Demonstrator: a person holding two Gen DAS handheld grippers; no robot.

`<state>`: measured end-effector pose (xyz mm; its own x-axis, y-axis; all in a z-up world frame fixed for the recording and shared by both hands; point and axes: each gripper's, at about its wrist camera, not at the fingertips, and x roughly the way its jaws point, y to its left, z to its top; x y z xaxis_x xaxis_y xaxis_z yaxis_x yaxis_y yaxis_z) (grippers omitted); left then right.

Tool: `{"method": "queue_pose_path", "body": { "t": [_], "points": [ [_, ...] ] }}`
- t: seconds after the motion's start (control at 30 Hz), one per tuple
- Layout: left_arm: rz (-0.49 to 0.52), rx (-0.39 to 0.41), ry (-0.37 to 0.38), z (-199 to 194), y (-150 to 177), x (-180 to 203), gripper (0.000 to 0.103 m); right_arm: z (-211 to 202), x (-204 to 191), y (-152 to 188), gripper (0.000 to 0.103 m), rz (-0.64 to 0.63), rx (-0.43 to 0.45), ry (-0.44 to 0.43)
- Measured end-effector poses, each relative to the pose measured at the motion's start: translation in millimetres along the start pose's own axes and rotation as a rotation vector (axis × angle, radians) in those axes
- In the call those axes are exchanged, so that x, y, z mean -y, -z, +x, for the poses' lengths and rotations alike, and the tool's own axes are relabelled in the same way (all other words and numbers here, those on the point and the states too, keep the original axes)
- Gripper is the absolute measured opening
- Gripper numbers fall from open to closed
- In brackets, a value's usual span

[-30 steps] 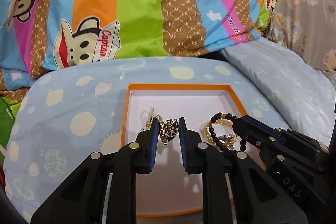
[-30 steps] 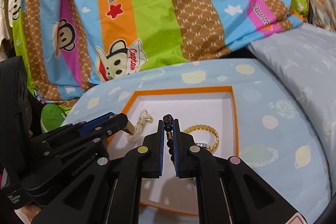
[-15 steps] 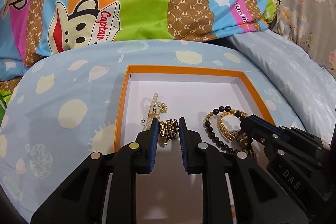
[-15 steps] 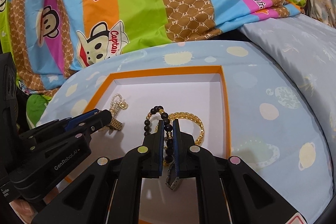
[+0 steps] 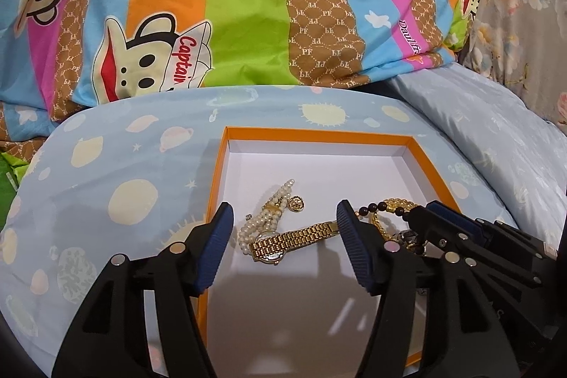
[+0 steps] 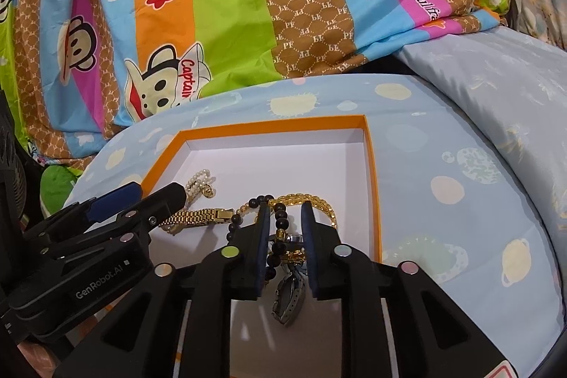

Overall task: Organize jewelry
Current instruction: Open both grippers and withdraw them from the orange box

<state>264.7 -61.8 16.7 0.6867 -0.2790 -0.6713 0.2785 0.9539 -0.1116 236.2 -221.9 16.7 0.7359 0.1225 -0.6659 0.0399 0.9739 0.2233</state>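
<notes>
In the left wrist view the left gripper [image 5: 285, 229] hangs with its jaws spread wide and empty above the gold watch [image 5: 283, 241], which lies flat in the orange box [image 5: 319, 134] beside the pearl bracelet [image 5: 267, 213]. In the right wrist view the right gripper [image 6: 285, 227] is parted, straddling the dark bead bracelet [image 6: 280, 218] without pinching it, near the gold chain [image 6: 319, 202] and a grey watch [image 6: 290, 298]; lifting straight up should avoid snagging the tangled strands.
</notes>
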Motion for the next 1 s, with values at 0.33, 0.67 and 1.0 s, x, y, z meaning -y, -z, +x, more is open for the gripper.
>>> {"method": "queue_pose_path", "body": {
  "t": [0.33, 0.67, 1.0],
  "points": [
    [0.016, 0.008, -0.008, -38, 8, -4, 0.063, -48, 7, 1, 0.02, -0.009, 0.073, 0.03],
    [0.024, -0.025, 0.013, -99, 52, -7, 0.069, -117, 27, 42, 0.02, 0.037, 0.08, 0.052],
    [0.044, -0.135, 0.066, -124, 118, 10, 0.069, -147, 35, 117, 0.028, 0.077, -0.035, 0.046]
  ]
}}
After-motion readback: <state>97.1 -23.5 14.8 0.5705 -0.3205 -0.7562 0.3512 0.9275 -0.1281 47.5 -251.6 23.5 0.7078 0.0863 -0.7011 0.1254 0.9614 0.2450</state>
